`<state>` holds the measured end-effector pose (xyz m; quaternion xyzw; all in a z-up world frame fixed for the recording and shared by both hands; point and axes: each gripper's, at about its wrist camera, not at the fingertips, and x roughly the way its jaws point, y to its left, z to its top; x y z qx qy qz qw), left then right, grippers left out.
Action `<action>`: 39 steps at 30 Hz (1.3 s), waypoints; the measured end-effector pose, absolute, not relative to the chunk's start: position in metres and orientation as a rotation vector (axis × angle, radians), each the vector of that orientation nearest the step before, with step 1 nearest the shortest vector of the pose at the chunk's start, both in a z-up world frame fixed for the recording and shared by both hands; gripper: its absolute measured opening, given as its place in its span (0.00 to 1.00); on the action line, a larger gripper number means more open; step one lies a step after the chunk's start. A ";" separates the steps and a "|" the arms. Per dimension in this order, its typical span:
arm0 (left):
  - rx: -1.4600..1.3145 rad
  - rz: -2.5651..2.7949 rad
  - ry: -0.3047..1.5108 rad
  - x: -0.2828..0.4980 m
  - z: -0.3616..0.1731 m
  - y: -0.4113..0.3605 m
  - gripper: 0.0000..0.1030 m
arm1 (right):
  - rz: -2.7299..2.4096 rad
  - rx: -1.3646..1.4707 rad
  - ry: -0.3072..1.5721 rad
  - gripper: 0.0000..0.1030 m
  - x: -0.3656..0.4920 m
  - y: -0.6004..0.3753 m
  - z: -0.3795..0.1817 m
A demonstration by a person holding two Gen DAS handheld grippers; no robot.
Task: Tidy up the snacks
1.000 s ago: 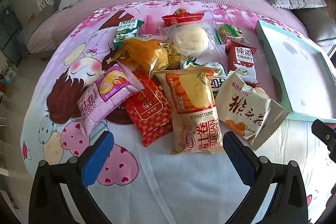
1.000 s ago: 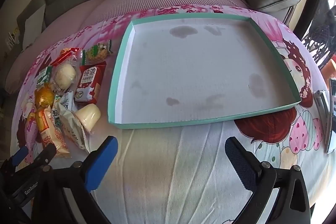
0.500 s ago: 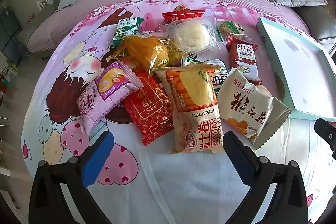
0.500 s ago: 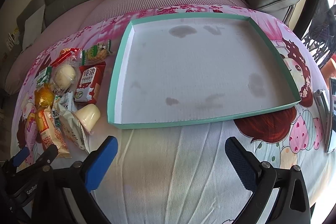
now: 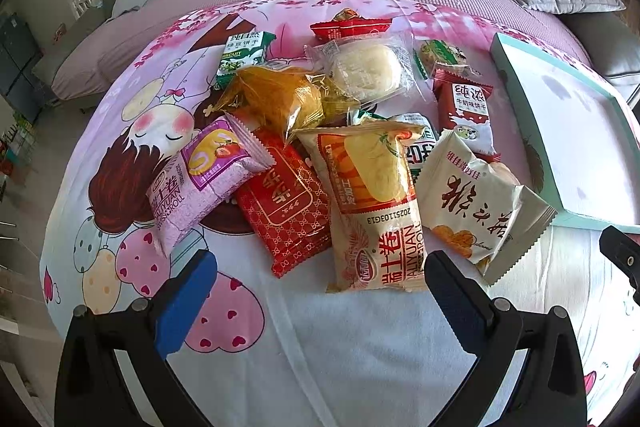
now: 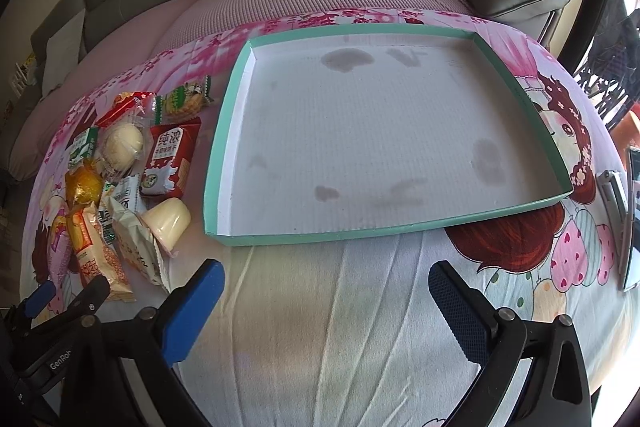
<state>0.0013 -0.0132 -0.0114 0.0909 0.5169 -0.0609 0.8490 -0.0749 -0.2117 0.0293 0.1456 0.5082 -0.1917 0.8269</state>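
Left wrist view: our left gripper hangs wide open, holding nothing, just short of the snack pile. The pile lies on the sheet left of the tray, which has nothing in it. Right gripper is also wide open and empty, just in front of the tray's near rim. Probably the first pick. We'd take the roll pack, nearest and on top: close across its narrow width, squeeze lightly, lift straight so neighbours don't drag, then set it in a tray corner.
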 end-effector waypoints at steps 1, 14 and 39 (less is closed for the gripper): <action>0.191 -0.128 1.089 0.001 -0.011 -0.013 1.00 | -0.408 0.309 1.079 1.00 -0.075 -0.212 0.029; 0.187 -0.123 1.090 0.002 -0.012 -0.014 1.00 | -0.404 0.313 1.078 1.00 -0.075 -0.212 0.028; 0.181 -0.116 1.085 0.001 -0.010 -0.015 1.00 | -0.390 0.305 1.078 1.00 -0.075 -0.210 0.028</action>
